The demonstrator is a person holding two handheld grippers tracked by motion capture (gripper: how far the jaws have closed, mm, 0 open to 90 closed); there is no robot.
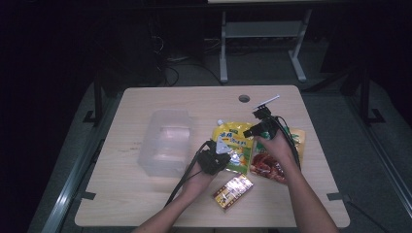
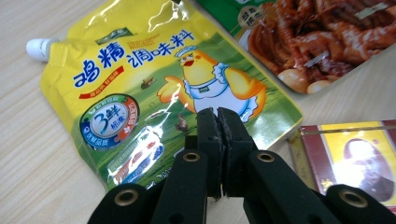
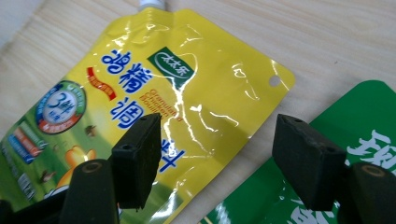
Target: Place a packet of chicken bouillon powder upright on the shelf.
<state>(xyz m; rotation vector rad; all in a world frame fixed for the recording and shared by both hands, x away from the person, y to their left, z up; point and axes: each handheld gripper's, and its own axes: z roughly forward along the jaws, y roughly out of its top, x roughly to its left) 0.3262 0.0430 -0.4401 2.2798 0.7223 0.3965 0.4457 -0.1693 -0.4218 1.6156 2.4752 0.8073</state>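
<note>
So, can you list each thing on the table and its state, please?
Yellow spout pouch: lying flat, white cap on.
Green snack packet: lying flat, sealed as far as I can tell.
Small red and yellow packet: lying flat.
Clear plastic box: no lid, nothing inside.
Left claw: shut, over the pouch's lower edge.
Right claw: open, above the pouch's upper corner.

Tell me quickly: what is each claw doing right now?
Left claw: closed over the yellow pouch; whether it pinches it cannot be told.
Right claw: open, holding nothing.
</note>
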